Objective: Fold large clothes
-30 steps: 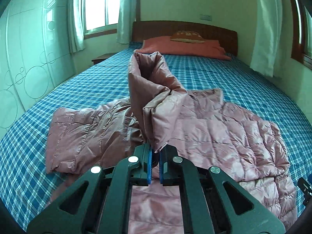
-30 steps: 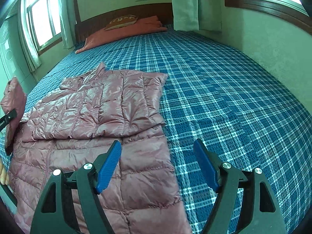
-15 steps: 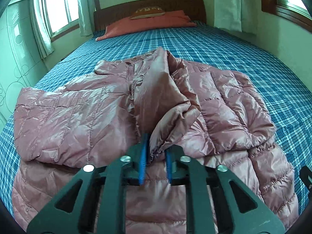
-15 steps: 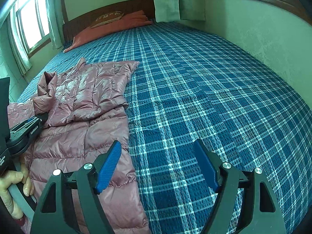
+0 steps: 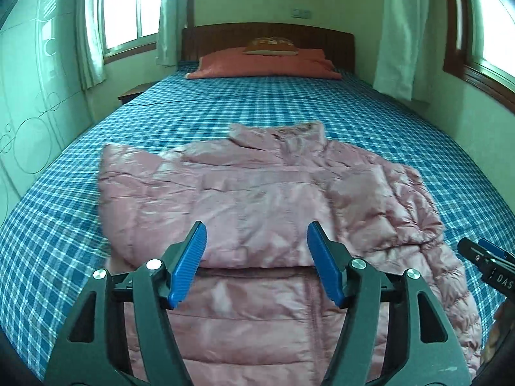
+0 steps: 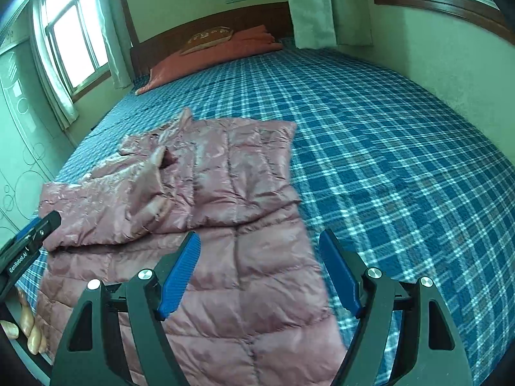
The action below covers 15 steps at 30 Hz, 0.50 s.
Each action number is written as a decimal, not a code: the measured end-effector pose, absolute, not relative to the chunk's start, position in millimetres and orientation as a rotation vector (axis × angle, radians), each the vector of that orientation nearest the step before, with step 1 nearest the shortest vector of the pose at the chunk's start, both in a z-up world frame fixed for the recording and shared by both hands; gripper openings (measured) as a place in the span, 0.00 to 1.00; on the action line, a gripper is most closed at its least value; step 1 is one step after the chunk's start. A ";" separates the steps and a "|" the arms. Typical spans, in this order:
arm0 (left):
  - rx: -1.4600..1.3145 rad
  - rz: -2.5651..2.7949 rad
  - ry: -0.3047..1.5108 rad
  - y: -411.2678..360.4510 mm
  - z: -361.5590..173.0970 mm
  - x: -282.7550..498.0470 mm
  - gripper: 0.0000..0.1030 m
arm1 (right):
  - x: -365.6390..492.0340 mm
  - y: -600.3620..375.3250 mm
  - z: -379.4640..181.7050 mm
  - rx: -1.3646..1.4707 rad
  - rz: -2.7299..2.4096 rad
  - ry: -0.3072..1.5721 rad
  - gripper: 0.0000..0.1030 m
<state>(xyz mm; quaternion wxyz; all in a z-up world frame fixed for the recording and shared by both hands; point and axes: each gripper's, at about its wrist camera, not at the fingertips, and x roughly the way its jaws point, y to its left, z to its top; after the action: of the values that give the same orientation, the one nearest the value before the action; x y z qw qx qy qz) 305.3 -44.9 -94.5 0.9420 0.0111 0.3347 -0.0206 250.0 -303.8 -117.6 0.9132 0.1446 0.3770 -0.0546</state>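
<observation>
While both sleeves lie folded across the chest of the pink puffer jacket [image 5: 257,199], we've got the first stage done! It sits on the plaid bed [image 6: 386,148], collar toward the headboard [image 5: 267,32]. Our left gripper [image 5: 254,263] hangs wide open and empty above the jacket's middle; our right gripper [image 6: 260,270] is just as wide, empty, over its hem edge. What's left, we reckon: folding the body up.

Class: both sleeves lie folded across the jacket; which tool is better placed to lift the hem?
Marginally the left tool: open, centred over the jacket. The right tool, also open, straddles its right edge.
</observation>
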 end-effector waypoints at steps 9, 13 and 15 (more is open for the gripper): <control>-0.101 0.225 0.700 97.9 -103.3 337.1 0.63 | 348.5 -245.6 -141.9 0.357 0.015 0.858 0.73; -0.104 0.252 0.711 121.0 -107.3 344.1 0.63 | 368.7 -232.6 -157.7 0.382 0.065 0.930 0.23; -0.117 0.250 0.710 128.2 -108.2 345.9 0.63 | 366.4 -237.0 -151.2 0.388 0.050 0.897 0.18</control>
<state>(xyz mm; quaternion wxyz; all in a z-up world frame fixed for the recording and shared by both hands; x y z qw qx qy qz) 345.9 128.2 -108.2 0.9283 -0.0570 0.3467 0.1218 366.4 -237.0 -151.2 0.8826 0.1863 0.4310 0.0239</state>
